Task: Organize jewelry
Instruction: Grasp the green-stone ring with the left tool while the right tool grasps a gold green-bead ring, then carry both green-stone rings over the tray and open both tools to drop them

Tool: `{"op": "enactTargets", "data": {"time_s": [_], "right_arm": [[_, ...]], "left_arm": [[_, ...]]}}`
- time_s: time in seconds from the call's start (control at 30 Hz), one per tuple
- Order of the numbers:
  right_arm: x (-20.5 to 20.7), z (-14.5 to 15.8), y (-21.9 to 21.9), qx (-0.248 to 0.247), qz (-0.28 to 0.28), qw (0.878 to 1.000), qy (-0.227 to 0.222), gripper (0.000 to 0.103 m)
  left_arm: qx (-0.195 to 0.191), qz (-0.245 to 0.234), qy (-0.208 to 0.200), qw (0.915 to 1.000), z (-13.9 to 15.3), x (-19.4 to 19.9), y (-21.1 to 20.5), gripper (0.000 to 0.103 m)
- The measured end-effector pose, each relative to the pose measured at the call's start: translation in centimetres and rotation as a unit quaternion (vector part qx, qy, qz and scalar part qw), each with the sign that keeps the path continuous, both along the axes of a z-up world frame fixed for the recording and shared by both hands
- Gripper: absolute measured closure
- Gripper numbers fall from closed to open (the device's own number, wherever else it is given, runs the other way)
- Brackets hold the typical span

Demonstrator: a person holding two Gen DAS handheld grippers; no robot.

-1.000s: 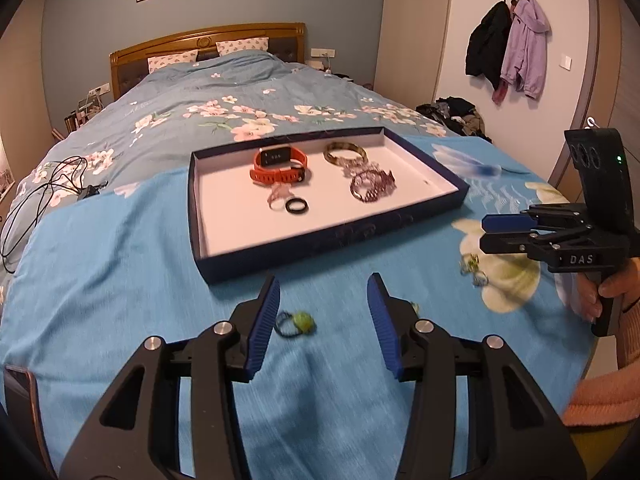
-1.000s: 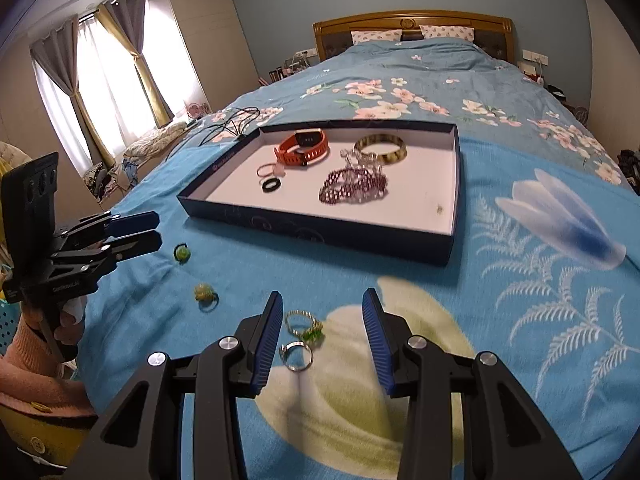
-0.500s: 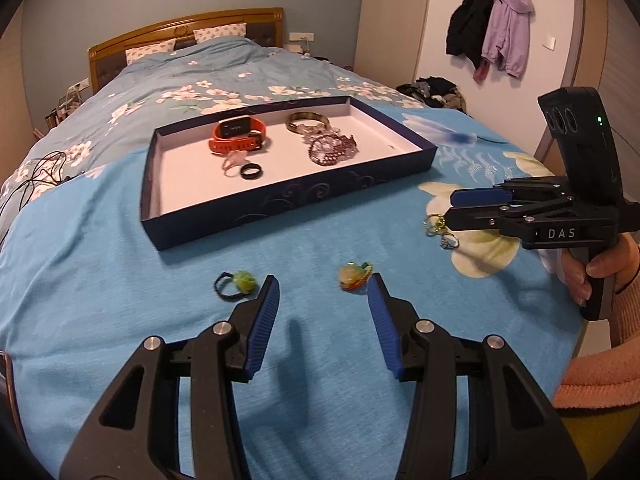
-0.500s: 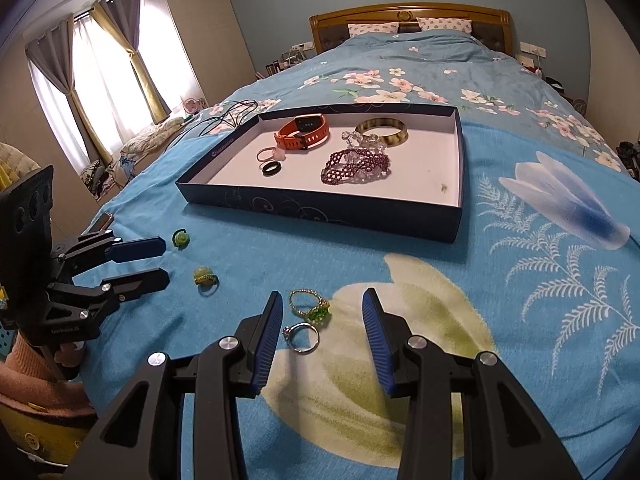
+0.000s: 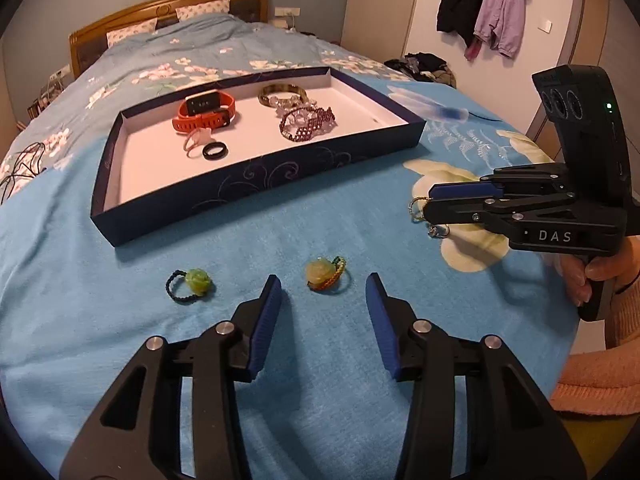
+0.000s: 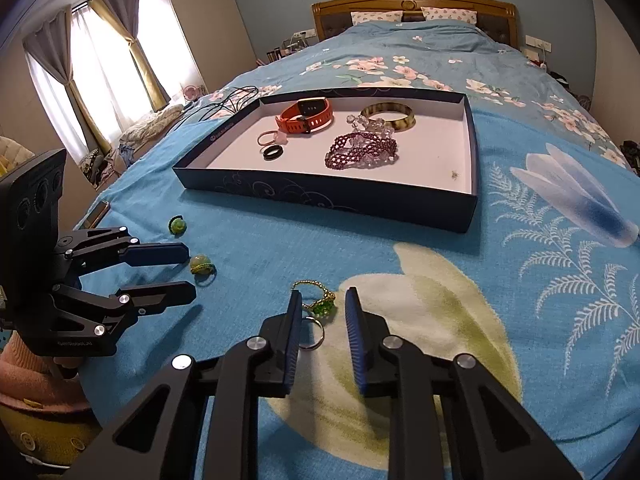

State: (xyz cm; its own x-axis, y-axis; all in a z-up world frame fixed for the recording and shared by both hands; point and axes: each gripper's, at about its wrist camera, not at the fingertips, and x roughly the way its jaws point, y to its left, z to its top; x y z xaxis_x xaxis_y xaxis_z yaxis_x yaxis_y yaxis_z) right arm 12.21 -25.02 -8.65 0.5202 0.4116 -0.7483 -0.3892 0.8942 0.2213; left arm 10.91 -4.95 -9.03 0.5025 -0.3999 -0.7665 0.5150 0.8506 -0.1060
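A dark blue tray on the blue bedspread holds an orange watch, a bangle, a purple bracelet and a black ring. My left gripper is low over the spread, jaws closing slightly. A yellowish bead ring lies just ahead between its tips, untouched. A green bead ring lies to its left. My right gripper is closing around a gold ring with a green stone. A silver ring also lies between the fingers; a gap still shows.
Black cables lie on the spread left of the tray. Coats hang on the wall to the right, with clothes heaped below. A person's hand grips the right handle near the bed's edge. Curtained windows stand far left.
My left gripper has swung right and sunk, so the yellowish bead ring now lies ahead between its tips. The right jaws have narrowed around the green-stone ring.
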Motion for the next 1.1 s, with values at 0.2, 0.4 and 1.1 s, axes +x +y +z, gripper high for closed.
{"op": "enactTargets", "data": {"time_s": [0.2,0.4,1.1], "right_arm": [[0.2,0.0,0.0,0.004,0.006,1.0,0.002,0.094],[0.2,0.1,-0.1,0.008,0.006,1.0,-0.001,0.098],[0.2,1.0,-1.6,0.044,-0.019,0.999,-0.015,0.098]], "left_arm": [[-0.002,0.002,0.007,1.0,-0.2,0.4,0.0,0.069],[-0.008,0.007,0.012,0.9999,-0.1,0.8,0.1,0.087],[-0.017,0.013,0.002,0.9998,0.3,0.5,0.5,0.082]]}}
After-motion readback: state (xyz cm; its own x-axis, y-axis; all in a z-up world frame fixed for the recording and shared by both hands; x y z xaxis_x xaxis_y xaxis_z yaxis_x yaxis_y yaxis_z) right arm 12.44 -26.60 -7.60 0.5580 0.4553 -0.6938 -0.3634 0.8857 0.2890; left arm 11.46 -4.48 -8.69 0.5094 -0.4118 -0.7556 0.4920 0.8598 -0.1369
